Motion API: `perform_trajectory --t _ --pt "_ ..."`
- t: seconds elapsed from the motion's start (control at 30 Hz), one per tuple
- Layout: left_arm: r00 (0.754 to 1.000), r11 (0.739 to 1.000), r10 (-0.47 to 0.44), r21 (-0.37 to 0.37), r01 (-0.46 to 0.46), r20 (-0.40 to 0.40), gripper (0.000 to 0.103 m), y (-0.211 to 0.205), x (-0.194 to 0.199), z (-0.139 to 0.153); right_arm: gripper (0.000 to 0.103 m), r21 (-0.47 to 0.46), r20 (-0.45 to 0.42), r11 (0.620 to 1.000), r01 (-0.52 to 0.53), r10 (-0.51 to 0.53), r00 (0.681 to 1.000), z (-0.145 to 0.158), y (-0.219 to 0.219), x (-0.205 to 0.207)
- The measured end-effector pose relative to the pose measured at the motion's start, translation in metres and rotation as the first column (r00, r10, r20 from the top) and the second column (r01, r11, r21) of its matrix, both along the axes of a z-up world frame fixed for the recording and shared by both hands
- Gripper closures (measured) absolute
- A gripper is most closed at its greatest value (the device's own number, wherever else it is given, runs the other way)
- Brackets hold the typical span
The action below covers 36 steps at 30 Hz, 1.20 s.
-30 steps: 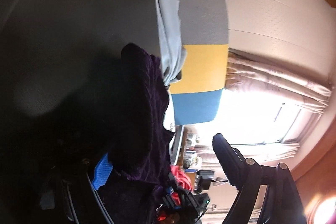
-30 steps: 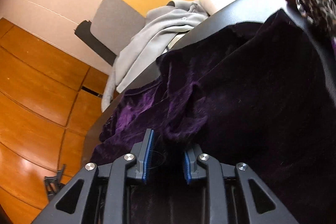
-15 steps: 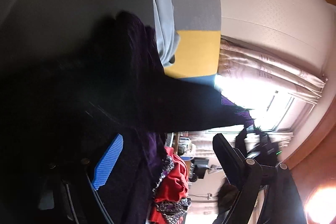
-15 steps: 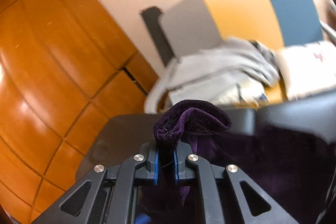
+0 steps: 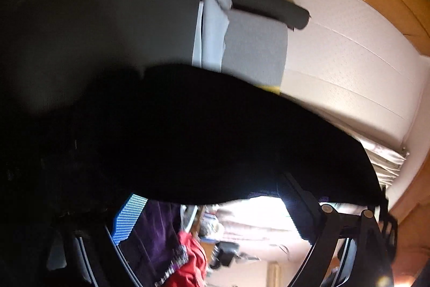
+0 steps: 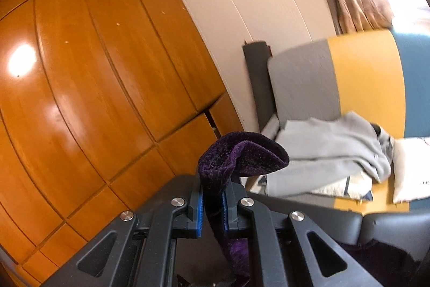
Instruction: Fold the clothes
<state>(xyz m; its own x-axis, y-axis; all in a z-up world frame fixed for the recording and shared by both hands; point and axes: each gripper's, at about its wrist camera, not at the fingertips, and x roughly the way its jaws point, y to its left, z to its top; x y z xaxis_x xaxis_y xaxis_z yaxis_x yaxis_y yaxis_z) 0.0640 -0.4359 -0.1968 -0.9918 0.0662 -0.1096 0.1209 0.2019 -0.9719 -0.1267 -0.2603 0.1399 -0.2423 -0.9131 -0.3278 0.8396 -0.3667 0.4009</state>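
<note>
The right gripper (image 6: 212, 206) is clamped tight on a fold of the purple velvet garment (image 6: 239, 155), its blue pads (image 6: 199, 209) pressing the cloth from both sides, and the pinched edge blooms up above the fingertips like a soft hood. Below the jaws the fabric trails down between the black finger arms and out of sight. Beyond it there's a wall of orange wooden panels (image 6: 94, 71), and over to the right a chair (image 6: 349, 77) with a grey, yellow and blue back, a pale grey garment (image 6: 330, 149) heaped on its seat. Now the left wrist view: a broad dark sweep of that same purple cloth (image 5: 215, 141) hangs right across the lens, almost black against the window light. The left gripper (image 5: 212, 217) has its fingers well apart, one blue pad (image 5: 129, 217) on the left side, the other finger (image 5: 298, 209) dark on the right; the cloth drapes over and between them, but whether they are pinching any of it I cannot tell. Lower down, something red (image 5: 193, 265) lies beside more purple fabric. The dark tabletop (image 5: 107, 4) fills the upper left.
</note>
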Motion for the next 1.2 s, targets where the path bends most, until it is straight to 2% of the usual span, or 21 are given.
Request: perform_trajectory --t 0.1,0.17,0.27,0.33,0.4,0.5,0.57,0.63,0.73,0.8,1.07,1.2 --pt "0.999 0.999 0.025 -0.028 -0.025 0.021 0.009 -0.016 0.009 0.004 0.094 -0.026 -0.011 1.0 0.017 -0.017 1.0 0.003 0.017 -0.003" --pt "0.998 0.998 0.05 -0.051 -0.048 0.036 0.009 -0.024 0.018 0.005 0.094 -0.044 0.006 0.998 0.035 -0.035 0.999 -0.006 0.039 -0.008" --pt "0.995 0.994 0.083 -0.073 -0.078 0.061 0.009 -0.034 0.031 0.001 0.094 -0.045 0.072 0.994 0.102 -0.099 0.993 -0.046 0.084 -0.018" --pt "0.992 0.993 0.083 -0.093 -0.074 0.09 0.009 -0.034 0.04 -0.008 0.094 -0.01 0.136 0.986 0.168 -0.165 0.977 -0.088 0.118 -0.024" --pt "0.989 0.991 0.074 -0.122 -0.058 0.13 0.009 -0.032 0.045 -0.015 0.094 0.039 0.226 0.973 0.226 -0.229 0.947 -0.137 0.149 -0.033" --pt "0.988 0.985 0.054 -0.169 -0.029 0.147 0.012 -0.026 0.048 -0.015 0.094 0.169 0.348 0.936 0.309 -0.35 0.869 -0.22 0.19 -0.048" --pt "0.985 0.979 0.041 -0.202 -0.007 0.167 0.011 -0.022 0.047 -0.013 0.094 0.224 0.418 0.919 0.325 -0.392 0.82 -0.264 0.209 -0.05" --pt "0.987 0.982 0.023 -0.191 0.009 0.161 0.011 -0.019 0.046 -0.012 0.094 0.257 0.472 0.909 0.327 -0.414 0.778 -0.298 0.224 -0.05" --pt "0.988 0.983 0.004 -0.184 0.025 0.156 0.01 -0.015 0.041 -0.009 0.088 0.235 0.525 0.921 0.311 -0.389 0.757 -0.324 0.236 -0.045" --pt "0.988 0.983 -0.005 -0.182 0.034 0.154 0.01 -0.012 0.037 -0.007 0.079 0.218 0.535 0.923 0.317 -0.384 0.752 -0.325 0.24 -0.047" --pt "0.984 0.975 -0.034 -0.209 0.07 0.173 0.009 -0.013 0.019 0.0 0.075 0.175 0.549 0.926 0.334 -0.373 0.748 -0.319 0.24 -0.065" --pt "0.977 0.976 -0.045 -0.197 0.087 0.207 0.009 -0.018 0.008 -0.007 0.075 0.153 0.597 0.931 0.331 -0.354 0.72 -0.329 0.233 -0.082"
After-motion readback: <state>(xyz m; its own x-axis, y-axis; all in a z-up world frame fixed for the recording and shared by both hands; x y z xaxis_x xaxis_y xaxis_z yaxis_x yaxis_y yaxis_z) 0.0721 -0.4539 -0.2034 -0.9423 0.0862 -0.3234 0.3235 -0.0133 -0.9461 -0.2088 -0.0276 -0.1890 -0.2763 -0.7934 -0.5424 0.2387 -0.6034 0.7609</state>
